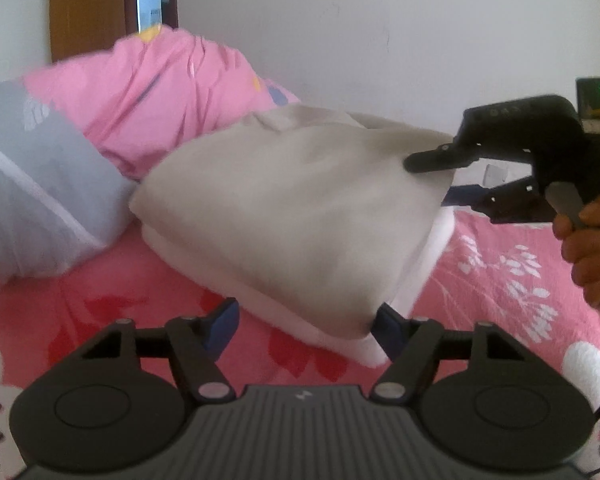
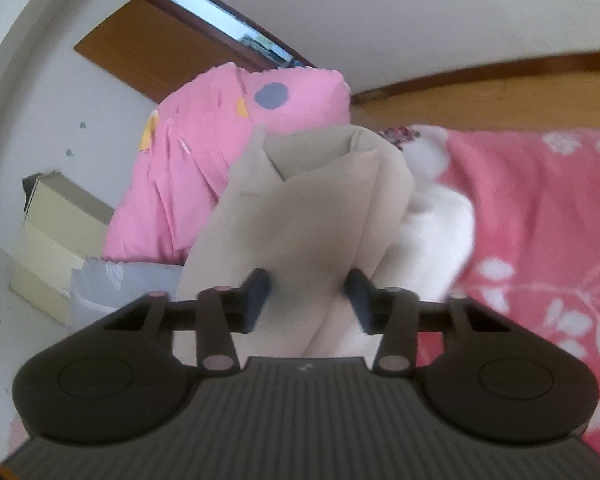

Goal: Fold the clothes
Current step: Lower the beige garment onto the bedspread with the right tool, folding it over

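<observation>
A folded beige garment (image 1: 292, 216) with a white fleecy lining lies in a thick bundle on the pink floral bedspread (image 1: 500, 264). My left gripper (image 1: 306, 326) is open at the bundle's near edge, and its right finger touches the white lining. My right gripper (image 1: 440, 178) comes in from the right, held by a hand, with its jaws around the bundle's far corner. In the right wrist view the garment (image 2: 308, 216) fills the gap between the fingers of my right gripper (image 2: 308, 300), which stand apart on either side of the thick fold.
A pink quilt (image 1: 160, 96) is heaped behind the garment and a grey pillow (image 1: 32, 184) lies to its left. A white wall and a wooden headboard (image 1: 84, 4) are beyond. A cream cabinet (image 2: 52, 240) stands beside the bed.
</observation>
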Demonstrator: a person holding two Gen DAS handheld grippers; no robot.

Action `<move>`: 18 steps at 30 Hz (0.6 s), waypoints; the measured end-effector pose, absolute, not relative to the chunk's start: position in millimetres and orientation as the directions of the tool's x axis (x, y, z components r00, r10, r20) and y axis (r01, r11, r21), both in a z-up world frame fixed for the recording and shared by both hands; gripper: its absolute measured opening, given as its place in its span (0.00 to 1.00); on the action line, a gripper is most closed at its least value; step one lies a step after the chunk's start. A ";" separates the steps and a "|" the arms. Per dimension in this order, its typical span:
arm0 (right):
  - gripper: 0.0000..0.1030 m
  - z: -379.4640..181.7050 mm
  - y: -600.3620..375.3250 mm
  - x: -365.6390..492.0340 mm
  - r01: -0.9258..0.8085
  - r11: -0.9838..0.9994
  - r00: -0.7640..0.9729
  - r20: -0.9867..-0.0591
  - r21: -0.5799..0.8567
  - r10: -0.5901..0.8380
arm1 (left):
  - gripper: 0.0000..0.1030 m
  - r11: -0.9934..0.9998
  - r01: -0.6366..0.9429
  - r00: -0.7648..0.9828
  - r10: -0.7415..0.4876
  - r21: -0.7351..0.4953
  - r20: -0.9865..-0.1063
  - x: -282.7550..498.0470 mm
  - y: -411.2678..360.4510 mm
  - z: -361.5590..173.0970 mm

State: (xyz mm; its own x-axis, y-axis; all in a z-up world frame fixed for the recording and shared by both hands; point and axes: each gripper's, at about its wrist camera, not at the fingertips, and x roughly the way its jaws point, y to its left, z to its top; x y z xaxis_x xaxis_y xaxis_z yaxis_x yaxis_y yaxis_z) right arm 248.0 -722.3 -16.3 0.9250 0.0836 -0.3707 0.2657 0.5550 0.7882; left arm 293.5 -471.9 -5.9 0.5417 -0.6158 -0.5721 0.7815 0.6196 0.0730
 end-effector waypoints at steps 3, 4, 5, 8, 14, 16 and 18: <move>0.36 -10.2 -724.3 254.4 0.250 0.556 0.930 -0.356 0.793 0.090 | 0.71 0.625 0.777 0.549 -0.617 0.072 -0.564 297.1 -472.2 -1.7; 0.35 -8.1 -724.6 256.5 0.248 0.558 0.931 -0.355 0.792 0.089 | 0.71 0.629 0.774 0.549 -0.616 0.067 -0.565 298.9 -472.4 -1.0; 0.35 -6.7 -724.0 257.7 0.249 0.560 0.931 -0.355 0.790 0.087 | 0.71 0.633 0.772 0.550 -0.615 0.063 -0.565 300.7 -472.6 -0.2; 0.34 -9.2 -723.6 257.6 0.245 0.559 0.935 -0.346 0.792 0.081 | 0.71 0.639 0.767 0.548 -0.611 0.052 -0.572 304.0 -474.7 -1.1; 0.34 -32.0 -733.6 248.9 0.238 0.493 0.945 -0.318 0.836 0.082 | 0.71 0.637 0.770 0.524 -0.600 0.036 -0.605 302.0 -476.1 -7.4; 0.36 -31.6 -734.7 241.8 0.248 0.475 0.942 -0.324 0.844 0.083 | 0.73 0.621 0.783 0.510 -0.604 0.039 -0.613 296.8 -468.0 -3.3; 0.39 -25.3 -732.1 228.5 0.258 0.488 0.940 -0.334 0.834 0.074 | 0.77 0.608 0.792 0.515 -0.607 0.064 -0.605 287.2 -453.4 3.8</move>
